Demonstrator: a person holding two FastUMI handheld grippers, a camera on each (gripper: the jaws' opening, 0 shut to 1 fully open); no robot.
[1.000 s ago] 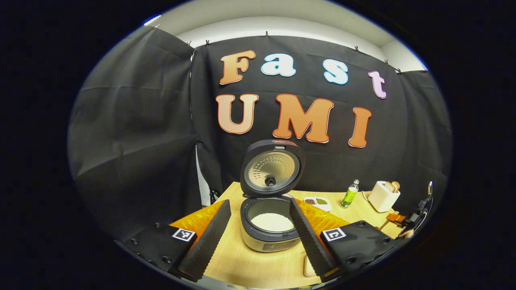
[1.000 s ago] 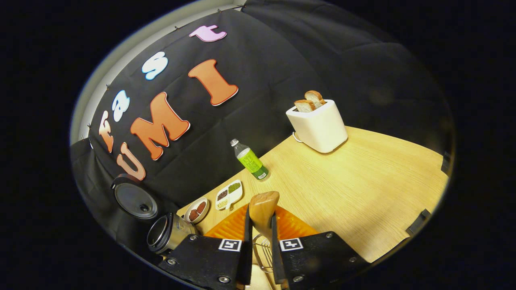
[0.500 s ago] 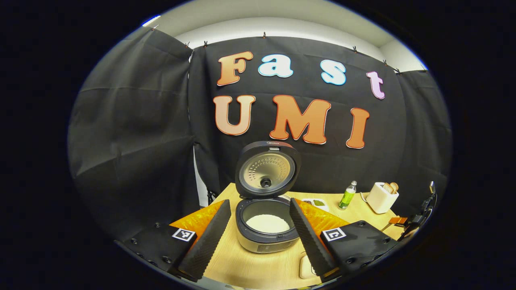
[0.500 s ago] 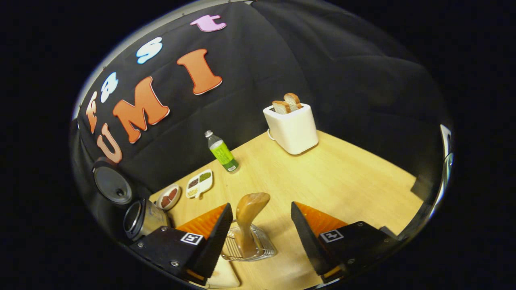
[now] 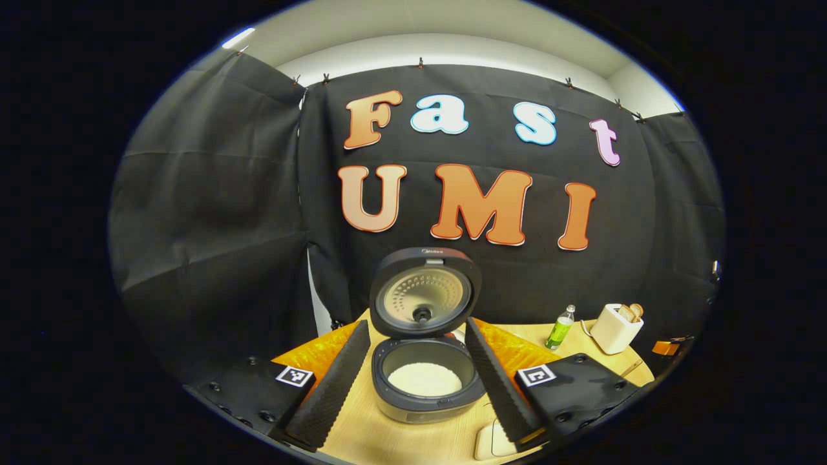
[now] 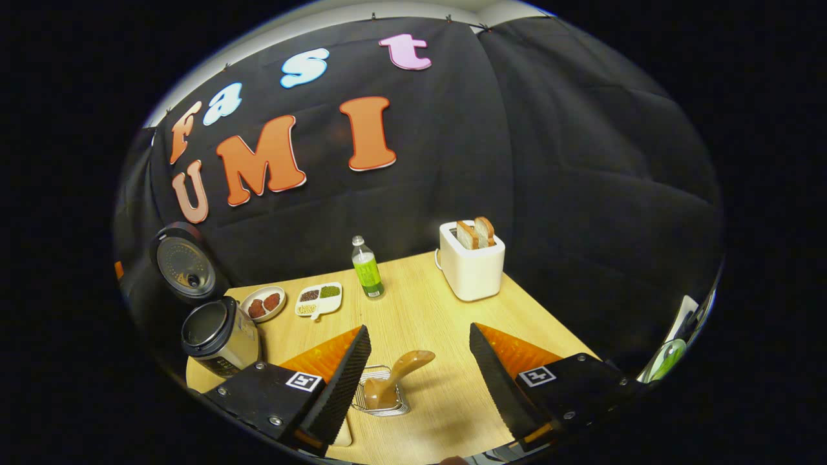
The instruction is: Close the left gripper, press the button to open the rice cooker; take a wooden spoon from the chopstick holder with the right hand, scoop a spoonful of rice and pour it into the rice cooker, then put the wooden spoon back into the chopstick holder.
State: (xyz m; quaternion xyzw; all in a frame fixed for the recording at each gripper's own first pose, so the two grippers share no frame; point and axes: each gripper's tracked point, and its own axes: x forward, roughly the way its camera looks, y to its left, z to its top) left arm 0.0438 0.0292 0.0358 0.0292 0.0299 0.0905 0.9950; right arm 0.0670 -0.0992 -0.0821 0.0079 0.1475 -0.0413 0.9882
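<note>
As the wooden spoon already stands in its holder, the notes go from near to far, with the chopstick holder as landmark.

Right gripper (image 6: 417,368): its two fingers are spread wide and hold nothing; it hangs just in front of the chopstick holder and above it.

Chopstick holder (image 6: 381,394): a small wire basket on the table (image 6: 452,303), between the right gripper's fingers in the right gripper view.

Wooden spoon (image 6: 395,376): it stands inside the chopstick holder, the handle leaning out to the right; no finger touches it.

Left gripper (image 5: 413,387): also wide open and empty; it hovers in front of the rice cooker.

Rice cooker (image 5: 426,381): to the left of the chopstick holder and farther back; the lid is up, and white rice lies in the pot.

Farther things: two small dishes (image 6: 310,300), a green bottle (image 6: 367,268) and a toaster (image 6: 471,265) with bread stand behind the chopstick holder, near the wall.

Step in hand: I judge this is the last one, the spoon is put back and let go.

Next move: it seems only to draw both grippers away, with care not to touch the leaning handle.
</note>
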